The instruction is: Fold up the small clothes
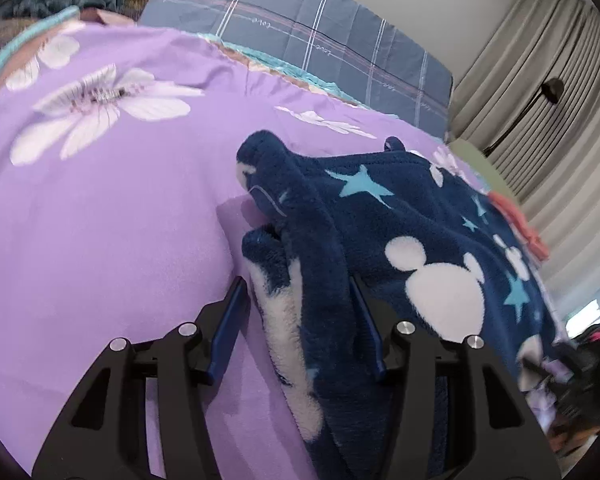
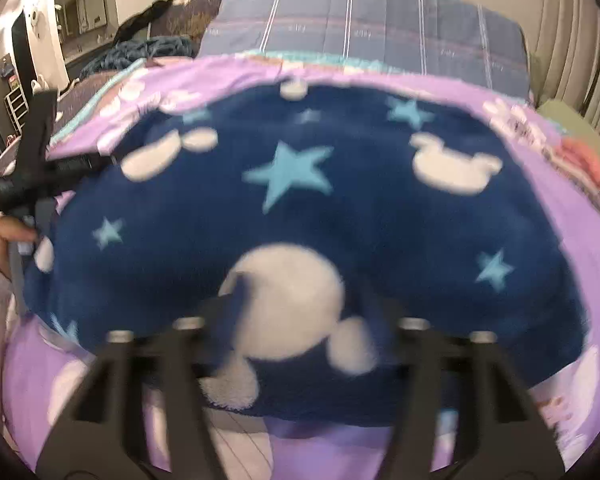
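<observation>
A navy fleece garment (image 1: pixel 420 248) with white mouse heads and light blue stars lies on the purple flowered bedspread (image 1: pixel 100 208). My left gripper (image 1: pixel 296 284) is open, its blue fingers (image 1: pixel 230 328) straddling the garment's bunched left edge. In the right wrist view the garment (image 2: pixel 300 208) spreads wide and flat, blurred by motion. My right gripper (image 2: pixel 300 304) is open over its near edge, fingers either side of a white mouse head. The left gripper's body (image 2: pixel 36 152) shows at the garment's left side, held by a hand.
A blue-grey plaid pillow (image 1: pixel 320 44) lies at the head of the bed. Coral and green folded cloth (image 2: pixel 592 168) sits at the right edge of the bed. Grey curtains (image 1: pixel 560 80) hang at the right. A dark knitted blanket (image 2: pixel 140 52) lies at the back left.
</observation>
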`<state>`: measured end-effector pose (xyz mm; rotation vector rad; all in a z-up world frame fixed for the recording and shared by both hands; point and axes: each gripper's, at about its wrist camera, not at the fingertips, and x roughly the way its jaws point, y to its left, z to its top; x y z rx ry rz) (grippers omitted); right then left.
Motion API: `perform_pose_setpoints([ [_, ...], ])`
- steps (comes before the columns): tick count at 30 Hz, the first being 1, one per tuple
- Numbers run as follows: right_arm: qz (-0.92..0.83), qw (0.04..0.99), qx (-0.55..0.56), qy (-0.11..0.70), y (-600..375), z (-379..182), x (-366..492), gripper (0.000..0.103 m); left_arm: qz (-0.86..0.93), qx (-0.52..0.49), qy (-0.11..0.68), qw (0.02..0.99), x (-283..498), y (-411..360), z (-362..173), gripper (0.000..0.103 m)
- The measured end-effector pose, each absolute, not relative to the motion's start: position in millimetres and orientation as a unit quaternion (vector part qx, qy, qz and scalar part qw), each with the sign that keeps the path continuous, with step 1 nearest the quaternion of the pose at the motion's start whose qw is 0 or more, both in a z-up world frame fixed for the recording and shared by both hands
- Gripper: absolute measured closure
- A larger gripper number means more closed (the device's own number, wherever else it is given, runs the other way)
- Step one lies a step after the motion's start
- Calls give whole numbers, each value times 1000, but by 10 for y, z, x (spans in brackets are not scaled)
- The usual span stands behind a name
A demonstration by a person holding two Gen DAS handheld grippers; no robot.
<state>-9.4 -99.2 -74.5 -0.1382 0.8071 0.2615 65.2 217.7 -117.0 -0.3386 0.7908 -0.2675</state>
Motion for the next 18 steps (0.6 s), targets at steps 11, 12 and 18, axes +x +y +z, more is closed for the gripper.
perform_pose_setpoints([
  [11,123,900,-9,417,-1140,-1007,72,67,-133,-173,384,897,677,2192,-1204,45],
  [12,125,895,0,429,-1154,-977,108,67,-133,-172,384,897,680,2190,-1206,45],
  [18,142,930,-42,336,-1002,-335,276,74,-119,-149,385,903,670,2118,-1182,44],
])
